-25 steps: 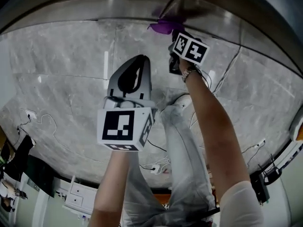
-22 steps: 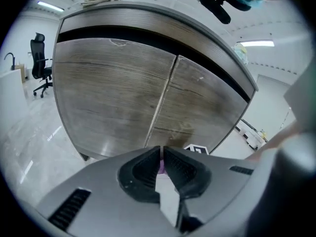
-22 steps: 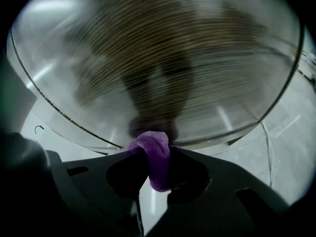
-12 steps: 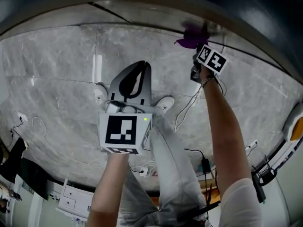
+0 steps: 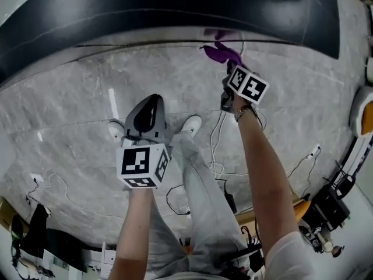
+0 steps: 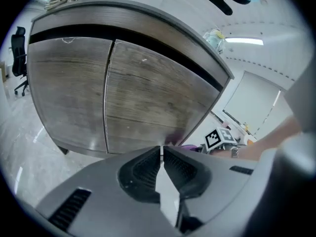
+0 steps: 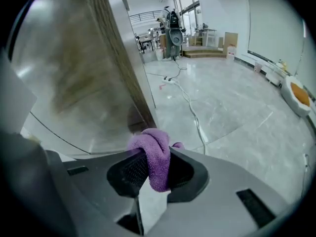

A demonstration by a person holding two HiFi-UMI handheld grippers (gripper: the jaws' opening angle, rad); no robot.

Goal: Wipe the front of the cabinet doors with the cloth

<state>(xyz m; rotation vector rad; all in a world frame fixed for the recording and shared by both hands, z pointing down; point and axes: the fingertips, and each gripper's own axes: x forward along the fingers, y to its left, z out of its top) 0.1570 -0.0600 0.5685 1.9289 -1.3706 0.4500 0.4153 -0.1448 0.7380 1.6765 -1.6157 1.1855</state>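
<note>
A purple cloth (image 7: pixel 155 154) is clamped between the jaws of my right gripper (image 7: pixel 154 157). In the head view the cloth (image 5: pixel 221 53) sits at the bottom edge of the cabinet (image 5: pixel 175 10), ahead of the right gripper (image 5: pixel 233 69). The wood-grain cabinet doors (image 6: pixel 138 93) fill the left gripper view, with a seam (image 6: pixel 107 98) between two doors. My left gripper (image 6: pixel 161 152) is shut with nothing in it and hangs back from the doors; in the head view the left gripper (image 5: pixel 148 107) is over the floor.
Grey marble floor (image 5: pixel 76 115) runs under the cabinet. White and black cables (image 5: pixel 218 150) lie on the floor near the person's legs and shoes (image 5: pixel 191 124). Equipment and furniture (image 5: pixel 326 203) stand at the right and bottom edges.
The view has swung, so the cabinet's dark edge now fills the top. My right gripper with the cloth stays at the cabinet's bottom edge. The left gripper has dropped lower in view.
</note>
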